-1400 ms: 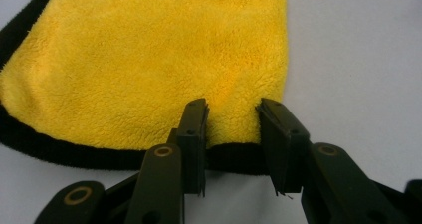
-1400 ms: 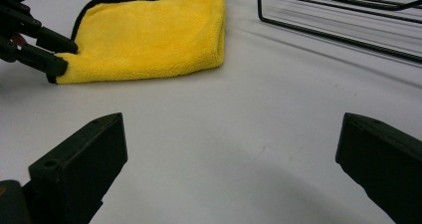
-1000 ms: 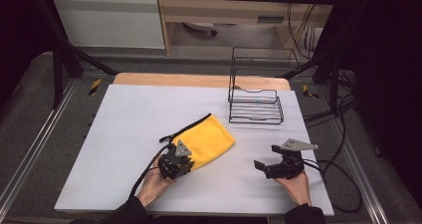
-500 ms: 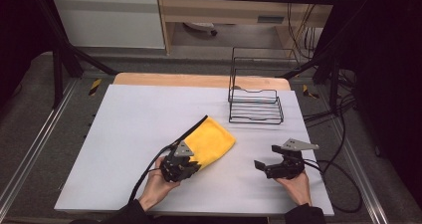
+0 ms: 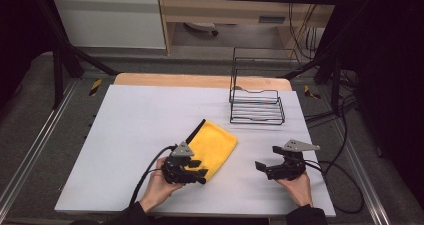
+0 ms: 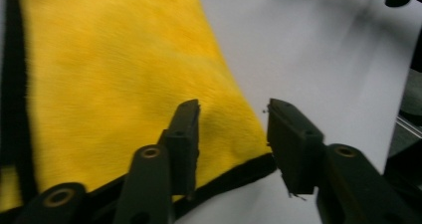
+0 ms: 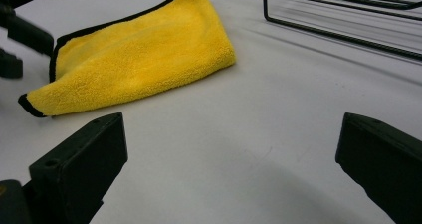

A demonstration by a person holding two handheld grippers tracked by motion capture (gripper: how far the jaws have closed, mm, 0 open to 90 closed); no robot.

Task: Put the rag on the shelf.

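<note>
Right at the near corner of the cloth (image 6: 119, 79), the left gripper (image 6: 233, 134) has its jaws parted, and they've just been opening. From the left gripper view, the black-edged corner sits in the gap between them, one jaw over the yellow pile and the other over bare counter (image 5: 140, 115), neither pad pressing on it, so it's not gripping anything.

From the high view the left gripper (image 5: 192, 171) sits over the cloth's near end, with the person's hand behind it and its cable curling back toward the counter's near edge. The cloth (image 5: 212, 147) lies folded and flat, roughly mid-counter toward the near side, slanting away from the gripper.

Off to the right, well apart from the cloth, the right gripper (image 5: 264, 167) has its jaws spread wide with only bare counter between them, pointing toward the cloth (image 7: 134, 55).

Farther back on the right stands a black wire rack (image 5: 257, 105).
</note>
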